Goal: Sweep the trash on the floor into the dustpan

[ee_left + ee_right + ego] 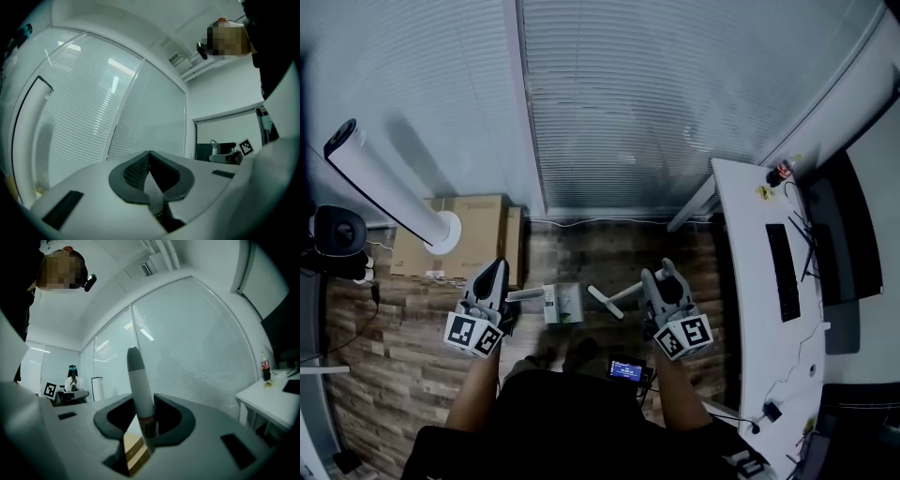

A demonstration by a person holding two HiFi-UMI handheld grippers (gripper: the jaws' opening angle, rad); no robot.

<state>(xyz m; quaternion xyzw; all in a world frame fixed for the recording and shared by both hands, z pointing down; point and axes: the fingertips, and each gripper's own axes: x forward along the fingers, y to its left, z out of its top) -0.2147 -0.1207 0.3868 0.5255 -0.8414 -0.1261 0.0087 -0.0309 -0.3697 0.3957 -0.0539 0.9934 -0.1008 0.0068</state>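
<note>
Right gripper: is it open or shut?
Shut. In the right gripper view, the right gripper has its jaws clamped on a white handle sticking up between them.

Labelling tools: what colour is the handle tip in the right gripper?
Grey handle tip, white below; right gripper view.

Matt wood-plank floor (384, 366), brown cardboard box (473, 230), smooth white desk (745, 262).

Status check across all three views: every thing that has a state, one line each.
left gripper: shut on the thin dustpan handle
right gripper: shut on the broom handle, handle upright
dustpan: held by its handle, near the person's feet; contents unreadable
blinds: lowered, slats closed
cardboard box: closed
bottle: upright on the desk
small screen: lit
</note>
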